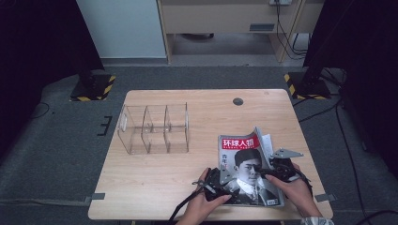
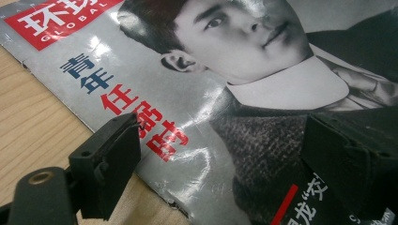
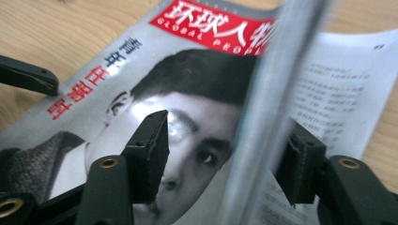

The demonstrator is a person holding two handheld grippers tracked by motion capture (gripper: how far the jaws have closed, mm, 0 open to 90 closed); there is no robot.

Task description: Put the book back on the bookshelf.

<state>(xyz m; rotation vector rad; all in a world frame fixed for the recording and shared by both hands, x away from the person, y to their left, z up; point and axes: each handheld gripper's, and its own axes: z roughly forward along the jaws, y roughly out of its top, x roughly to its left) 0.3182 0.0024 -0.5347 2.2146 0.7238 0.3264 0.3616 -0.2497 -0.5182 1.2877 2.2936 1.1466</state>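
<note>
Magazine (image 1: 246, 161) lies near desk's (image 1: 155, 183) front right corner, cover's free edge lifted. Right tool (image 3: 225, 150) straddles the raised cover edge, jaws partly open, not visibly pinching. Left tool (image 2: 220, 159) over the lower cover, jaws wide, gripping nothing. Clear organizer (image 1: 155, 129) well apart, left.

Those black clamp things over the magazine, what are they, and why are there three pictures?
They are hand-held grippers, one in each of a person's hands. The high view looks down on the wooden table: a clear plastic organizer stands there, and a magazine lies near the person. The other two pictures come from cameras riding on each gripper. The left gripper hovers open over the cover. The right gripper straddles the lifted cover edge, with text pages showing beneath; its jaws do not yet press it.
</note>
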